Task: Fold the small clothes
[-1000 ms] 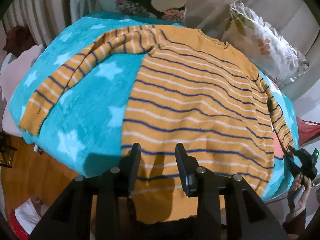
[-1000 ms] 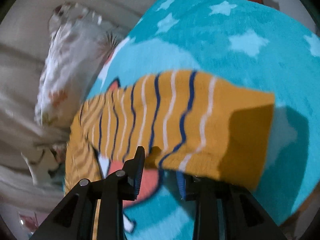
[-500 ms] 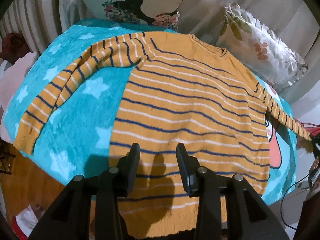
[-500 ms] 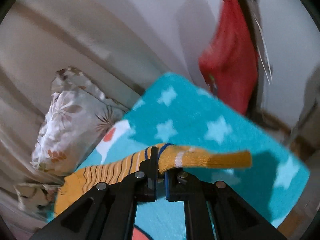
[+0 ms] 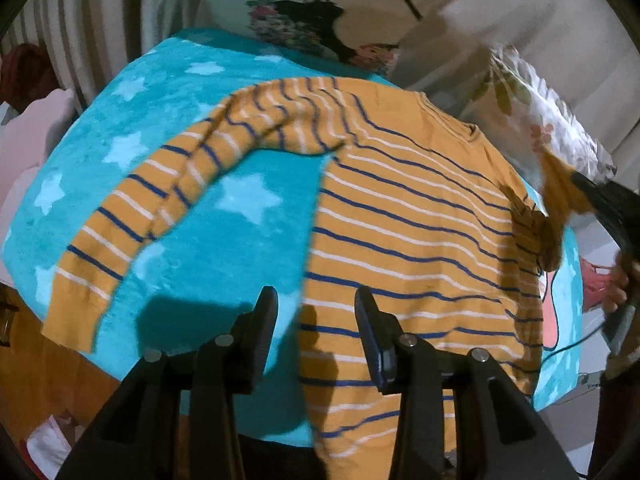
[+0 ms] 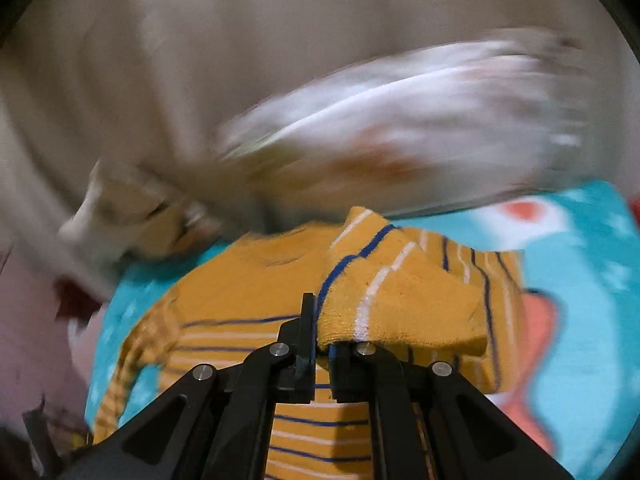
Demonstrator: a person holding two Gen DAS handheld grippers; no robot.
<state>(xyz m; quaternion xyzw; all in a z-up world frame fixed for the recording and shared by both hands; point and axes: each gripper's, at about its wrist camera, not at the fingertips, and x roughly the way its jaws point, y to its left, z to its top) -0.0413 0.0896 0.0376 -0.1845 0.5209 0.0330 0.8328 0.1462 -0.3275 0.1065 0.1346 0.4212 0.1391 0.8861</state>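
Observation:
A mustard sweater (image 5: 404,240) with blue and white stripes lies spread on a turquoise star blanket (image 5: 224,240). Its left sleeve (image 5: 152,216) stretches out flat toward the near left edge. My left gripper (image 5: 316,312) hovers over the sweater's left side seam, its jaws opening, nothing between them. My right gripper (image 6: 323,344) is shut on the cuff of the right sleeve (image 6: 384,292) and holds it lifted over the sweater's body (image 6: 248,280). In the left wrist view the right gripper's dark body (image 5: 612,208) shows at the far right with the raised sleeve (image 5: 548,216).
A floral pillow (image 5: 552,128) and a printed cushion (image 5: 320,36) stand behind the blanket. A pink cloth (image 5: 28,140) lies at the left. A person's hand (image 5: 618,284) appears at the right edge. The right wrist view is blurred by motion.
My right gripper has shut on the right sleeve cuff, lifted it and swung it over the sweater. My left gripper has shifted left toward the side seam and opened slightly.

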